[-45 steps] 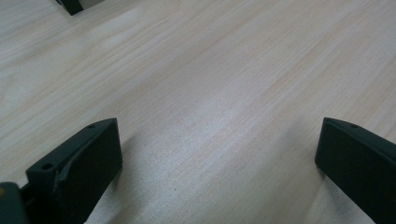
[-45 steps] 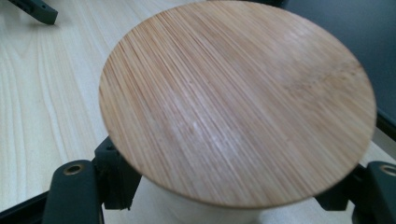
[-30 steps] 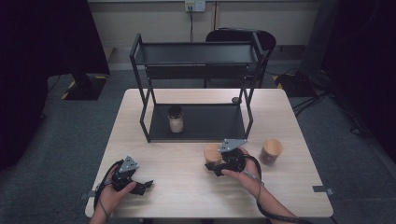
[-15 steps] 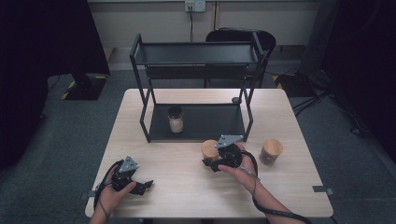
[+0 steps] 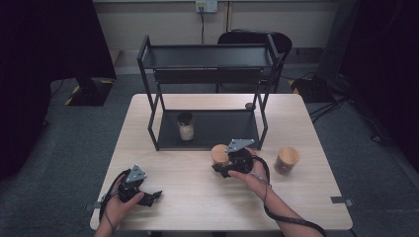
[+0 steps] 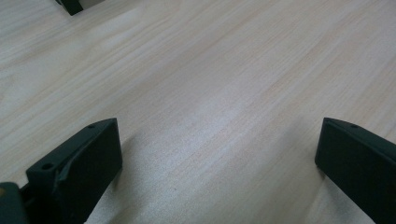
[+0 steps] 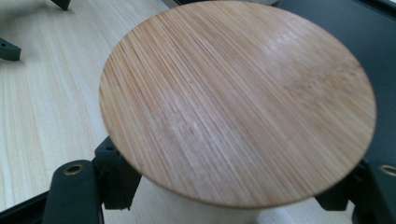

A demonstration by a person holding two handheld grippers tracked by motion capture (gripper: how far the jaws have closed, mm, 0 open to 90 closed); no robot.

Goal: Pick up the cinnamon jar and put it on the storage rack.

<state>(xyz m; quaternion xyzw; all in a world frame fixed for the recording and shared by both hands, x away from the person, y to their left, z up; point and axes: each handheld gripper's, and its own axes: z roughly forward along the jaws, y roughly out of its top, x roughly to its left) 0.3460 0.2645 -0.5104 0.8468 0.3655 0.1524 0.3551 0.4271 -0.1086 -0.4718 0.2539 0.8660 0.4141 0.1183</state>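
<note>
- The left gripper (image 5: 148, 196) is resting low over the tabletop (image 5: 197, 207) near its front left corner, gripped by the person's left hand (image 5: 118, 207).
- In the left gripper view, its two black jaws are standing wide apart with nothing but bare wood grain (image 6: 210, 93) between them.
- The black two-tier rack (image 5: 207, 64) is standing on the rear half of the tabletop, toward the far edge.
- A small dark-lidded jar (image 5: 186, 126) with pale contents is sitting on the rack's lower shelf, left of that shelf's middle.
- The bamboo-lidded jar (image 5: 219, 154) is sitting just in front of the rack's lower shelf, right of the tabletop's centre.
- The right gripper (image 5: 228, 167) is clamping this jar; in the right gripper view, its jaws are pressing on the jar body from both sides beneath the round bamboo lid (image 7: 238, 102).
- The person's right hand (image 5: 247, 173) is holding that gripper from the front side.
- A second bamboo-lidded jar (image 5: 286, 160) is standing toward the right edge, apart from the held jar.
</note>
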